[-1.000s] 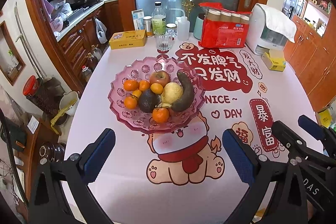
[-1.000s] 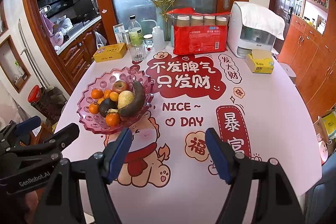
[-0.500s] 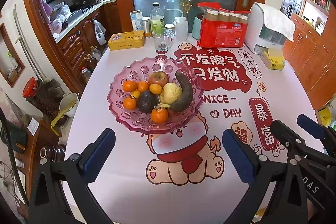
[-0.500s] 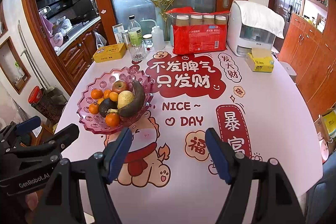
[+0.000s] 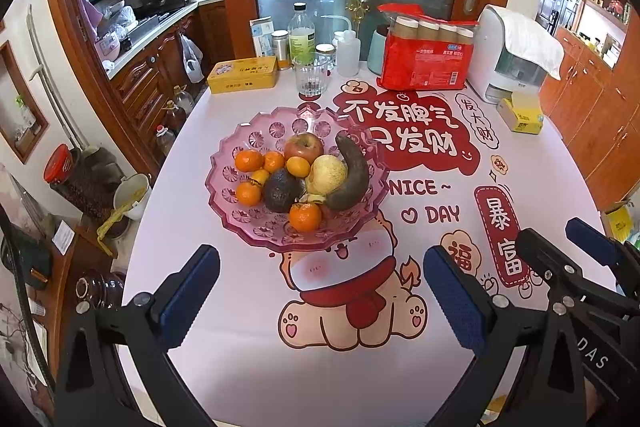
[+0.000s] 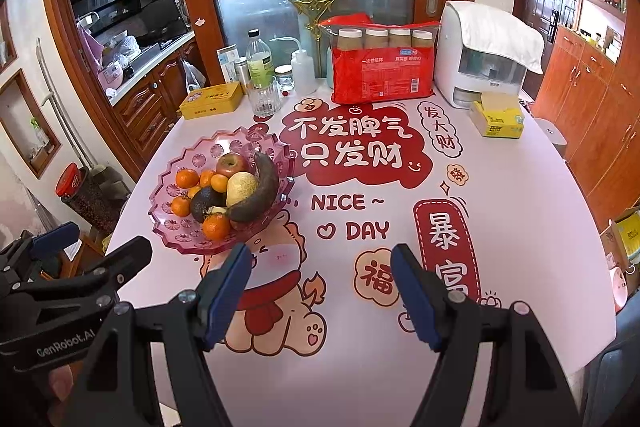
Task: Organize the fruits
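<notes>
Two pairs of tongs hang over the near edge of the bench (image 5: 248,379), the left tongs (image 5: 320,291) and the right tongs (image 6: 320,291) both spread wide with nothing between their blue pads. Ahead of them the pink fruit bowl (image 5: 224,187) stands on the printed cloth, holding an apple (image 5: 304,147), a pear (image 5: 328,173), an avocado (image 5: 282,191), a dark curved banana (image 5: 352,179) and several mandarins (image 5: 305,217). Well behind it, a red pack of paper cups (image 5: 424,63) stands near the bench's far edge.
</notes>
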Demonstrator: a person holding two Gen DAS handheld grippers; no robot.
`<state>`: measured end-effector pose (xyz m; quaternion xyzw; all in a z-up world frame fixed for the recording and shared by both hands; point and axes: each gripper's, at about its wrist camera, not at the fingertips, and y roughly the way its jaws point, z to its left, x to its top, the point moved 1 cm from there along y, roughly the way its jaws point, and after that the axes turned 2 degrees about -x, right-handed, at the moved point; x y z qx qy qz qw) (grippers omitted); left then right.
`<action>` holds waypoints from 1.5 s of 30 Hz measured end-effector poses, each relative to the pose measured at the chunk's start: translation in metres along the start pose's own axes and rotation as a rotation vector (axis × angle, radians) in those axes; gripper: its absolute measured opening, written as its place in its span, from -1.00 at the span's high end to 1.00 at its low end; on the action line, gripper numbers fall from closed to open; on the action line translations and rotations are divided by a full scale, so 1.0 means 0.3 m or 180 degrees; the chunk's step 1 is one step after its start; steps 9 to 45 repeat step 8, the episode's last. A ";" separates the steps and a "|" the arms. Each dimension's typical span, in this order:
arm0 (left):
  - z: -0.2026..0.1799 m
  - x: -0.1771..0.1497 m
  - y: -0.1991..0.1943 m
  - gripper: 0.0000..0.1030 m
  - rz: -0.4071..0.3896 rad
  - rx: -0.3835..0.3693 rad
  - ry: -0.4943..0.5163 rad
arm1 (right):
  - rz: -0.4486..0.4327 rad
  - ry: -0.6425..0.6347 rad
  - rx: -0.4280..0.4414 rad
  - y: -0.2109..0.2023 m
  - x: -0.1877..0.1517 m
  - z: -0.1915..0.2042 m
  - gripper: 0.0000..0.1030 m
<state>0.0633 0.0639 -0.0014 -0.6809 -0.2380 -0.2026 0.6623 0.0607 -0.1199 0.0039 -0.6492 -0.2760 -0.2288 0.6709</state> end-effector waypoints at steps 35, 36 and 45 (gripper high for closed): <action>0.002 -0.015 0.008 -0.97 0.0022 -0.0005 0.0015 | 0.0008 0.0006 0.0002 0.003 -0.002 0.002 -0.41; 0.002 -0.015 0.008 -0.97 0.0022 -0.0005 0.0015 | 0.0008 0.0006 0.0002 0.003 -0.002 0.002 -0.41; 0.002 -0.015 0.008 -0.97 0.0022 -0.0005 0.0015 | 0.0008 0.0006 0.0002 0.003 -0.002 0.002 -0.41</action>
